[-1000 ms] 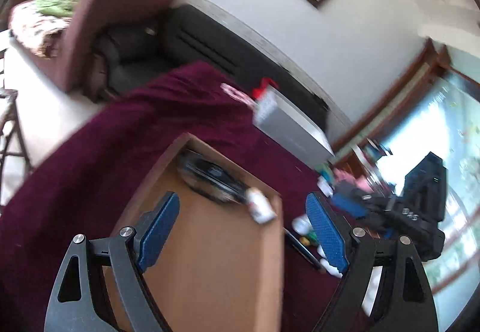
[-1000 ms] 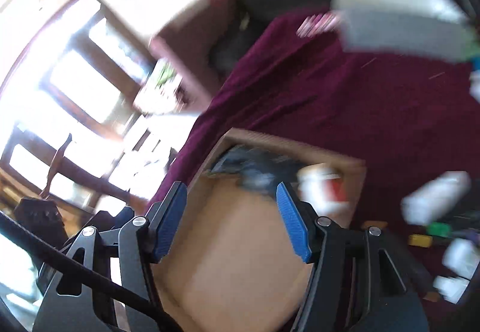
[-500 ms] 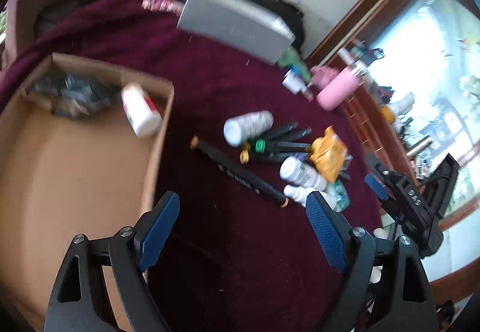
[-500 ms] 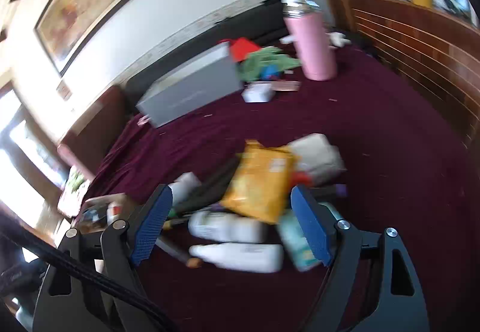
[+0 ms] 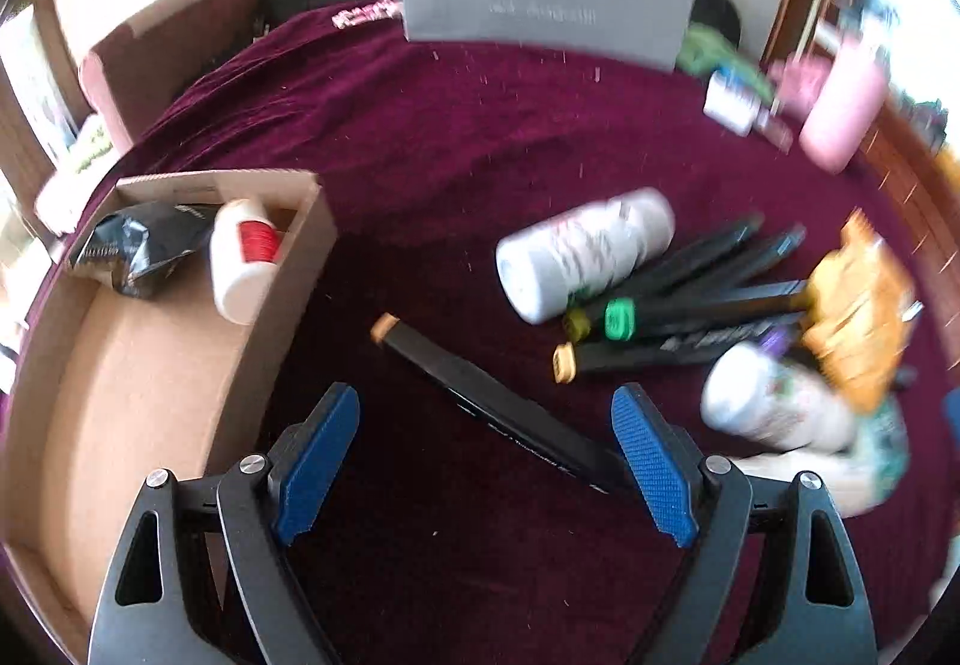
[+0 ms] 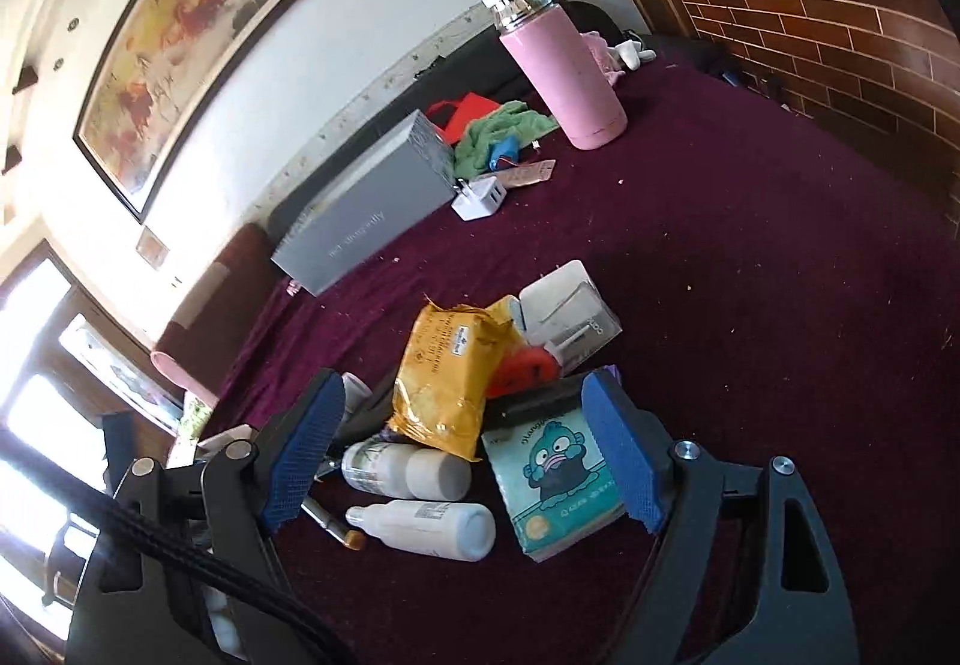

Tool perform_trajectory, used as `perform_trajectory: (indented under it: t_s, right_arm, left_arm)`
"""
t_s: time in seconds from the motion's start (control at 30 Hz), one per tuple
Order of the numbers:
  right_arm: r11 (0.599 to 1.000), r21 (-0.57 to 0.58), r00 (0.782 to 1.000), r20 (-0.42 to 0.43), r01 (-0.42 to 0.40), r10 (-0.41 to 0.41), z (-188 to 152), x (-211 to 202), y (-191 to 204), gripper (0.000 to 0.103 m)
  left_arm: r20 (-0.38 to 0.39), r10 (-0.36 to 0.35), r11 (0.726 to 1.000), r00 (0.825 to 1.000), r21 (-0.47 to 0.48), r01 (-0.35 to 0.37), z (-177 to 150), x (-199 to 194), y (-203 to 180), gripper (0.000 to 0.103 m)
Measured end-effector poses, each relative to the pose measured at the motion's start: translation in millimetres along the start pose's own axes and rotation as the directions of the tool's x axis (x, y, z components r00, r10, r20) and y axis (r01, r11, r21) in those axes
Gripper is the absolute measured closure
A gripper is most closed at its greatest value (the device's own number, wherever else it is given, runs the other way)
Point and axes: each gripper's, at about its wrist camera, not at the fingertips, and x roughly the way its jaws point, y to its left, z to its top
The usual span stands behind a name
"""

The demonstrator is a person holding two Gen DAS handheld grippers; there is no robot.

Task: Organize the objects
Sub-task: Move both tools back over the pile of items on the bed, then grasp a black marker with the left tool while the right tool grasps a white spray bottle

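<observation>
Left wrist view now looks at the pile, where a second ago it looked down into the cardboard box (image 5: 150, 365). That box sits at the left on the dark red cloth (image 5: 450, 137), and it already holds a black bag (image 5: 138, 251) and a small white bottle with a red label (image 5: 243, 260), so two things look put away. The left tool (image 5: 486, 461) is empty, with its blue pads wide apart, and a long black pen with an orange end (image 5: 480, 395) lies right between them on the cloth. Further right lie a big white bottle (image 5: 585, 251), a bunch of dark pens (image 5: 690, 305) and a yellow packet (image 5: 858, 317), all blurry. Right wrist view has swung away from the box too and now sees the same pile from the other side. The right tool (image 6: 474, 455) is also empty and spread open, above two white bottles (image 6: 420, 503), the yellow packet (image 6: 450, 377) and a pack with a blue cartoon face (image 6: 555, 479). A pink flask (image 6: 561, 71) and a grey box (image 6: 366, 209) stand further back. Both tools have come back for more, so I think the black pen goes next.
</observation>
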Motion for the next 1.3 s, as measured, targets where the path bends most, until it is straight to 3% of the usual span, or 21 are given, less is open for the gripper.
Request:
perform_trajectory:
  t_s: [0.2,0.3,0.5,0.57,0.6,0.63,0.7,0.73,0.87,0.97,1.1,1.2,1.3]
  right_arm:
    - [0.999,0.028,0.999,0.006,-0.036,0.036,-0.7,-6.1,-5.6,0.021]
    - [0.998,0.041,0.999,0.001,-0.043,0.043,-1.0,-6.1,-7.6,0.021]
    - [0.999,0.028,0.999,-0.017,-0.040,0.041,-4.6,-1.6,-3.2,0.021]
    - [0.999,0.027,0.999,-0.018,-0.031,0.031,-5.7,-0.3,-4.0,0.021]
    - [0.999,0.029,0.999,-0.019,-0.026,0.026,-6.3,0.6,-5.0,0.021]
    - [0.999,0.033,1.000,-0.022,-0.021,0.022,-6.5,1.8,-6.3,0.021]
    - [0.999,0.039,0.999,-0.031,-0.014,0.015,-6.9,4.0,-7.9,0.021]
    - [0.999,0.039,0.999,-0.033,-0.009,0.011,-7.3,4.9,-8.2,0.021]
    - [1.000,0.011,0.998,-0.057,-0.020,0.020,-9.1,10.4,-3.6,0.021]
    - [0.997,-0.030,0.993,-0.091,-0.072,0.069,-14.0,14.3,6.7,0.021]
    - [0.974,-0.097,0.960,-0.213,-0.205,0.181,-26.7,26.2,32.6,0.021]
    - [0.979,-0.116,0.950,-0.284,-0.169,0.130,-30.0,41.3,40.7,0.021]
    - [0.987,-0.097,0.923,-0.377,-0.128,0.083,-34.6,63.9,35.3,0.021]
  left_arm:
    - [-0.052,0.008,0.997,0.999,0.082,-0.004,-18.9,-10.3,15.0,0.020]
    - [-0.084,-0.024,0.995,0.996,0.092,0.031,-26.7,-14.7,28.3,0.020]
    - [-0.051,-0.058,0.989,0.997,0.135,0.065,-21.3,-16.9,15.2,0.023]
    - [-0.032,-0.055,0.981,0.998,0.186,0.060,-20.5,-12.1,1.8,0.030]
    - [-0.027,-0.068,0.977,0.997,0.202,0.072,-20.5,-12.5,-1.6,0.045]
    - [-0.039,-0.118,0.970,0.992,0.210,0.124,-21.3,-15.1,-3.4,0.067]
    - [-0.047,-0.144,0.960,0.988,0.237,0.151,-25.2,-20.8,-5.8,0.088]
    - [-0.053,-0.159,0.956,0.986,0.241,0.167,-28.4,-23.0,-3.4,0.091]
    - [-0.085,-0.230,0.951,0.969,0.193,0.243,-41.4,-32.2,18.2,0.092]
    - [-0.093,-0.265,0.947,0.960,0.163,0.277,-49.8,-37.7,32.0,0.092]
    - [-0.084,-0.290,0.940,0.953,0.160,0.300,-55.7,-41.6,36.1,0.092]
    - [-0.079,-0.300,0.936,0.951,0.165,0.309,-55.5,-39.7,36.8,0.092]
    - [-0.071,-0.323,0.932,0.944,0.150,0.330,-55.6,-38.7,40.1,0.091]
